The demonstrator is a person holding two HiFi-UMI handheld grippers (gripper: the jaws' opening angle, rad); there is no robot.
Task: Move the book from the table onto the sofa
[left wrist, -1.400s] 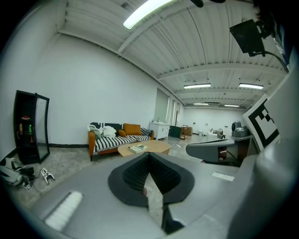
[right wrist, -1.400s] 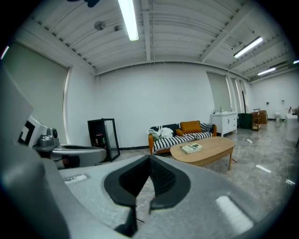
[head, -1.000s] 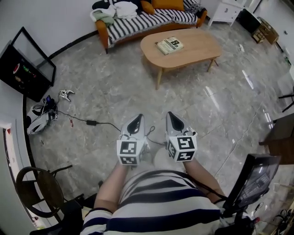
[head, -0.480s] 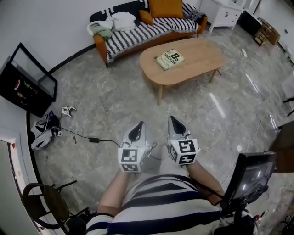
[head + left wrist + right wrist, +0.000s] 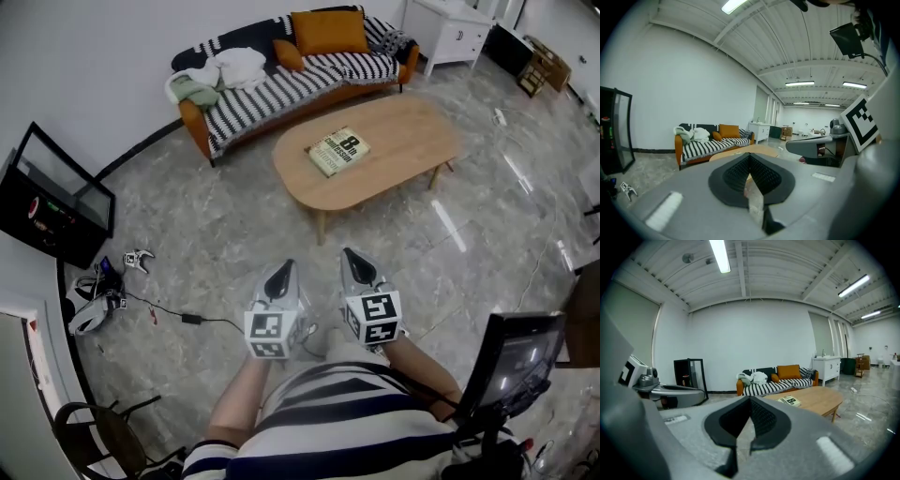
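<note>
A book [image 5: 337, 152] lies flat on an oval, pale-wood table [image 5: 412, 131] that stands before the black-and-white striped sofa [image 5: 281, 80] on glossy marbled floor [image 5: 234, 216]. The left gripper [image 5: 284, 267] and right gripper [image 5: 349, 255] are closed and empty, their ribbed black pads meeting. The book's cover lettering is too small to read.

My two grippers, left gripper [image 5: 285, 268] and right gripper [image 5: 351, 257], near side of the one table [image 5: 403, 141], one book [image 5: 337, 151] on the table, one sofa [image 5: 281, 86] beyond the table, two orange cushions beyond it, large cushion [image 5: 328, 31] and small cushion [image 5: 288, 54].
</note>
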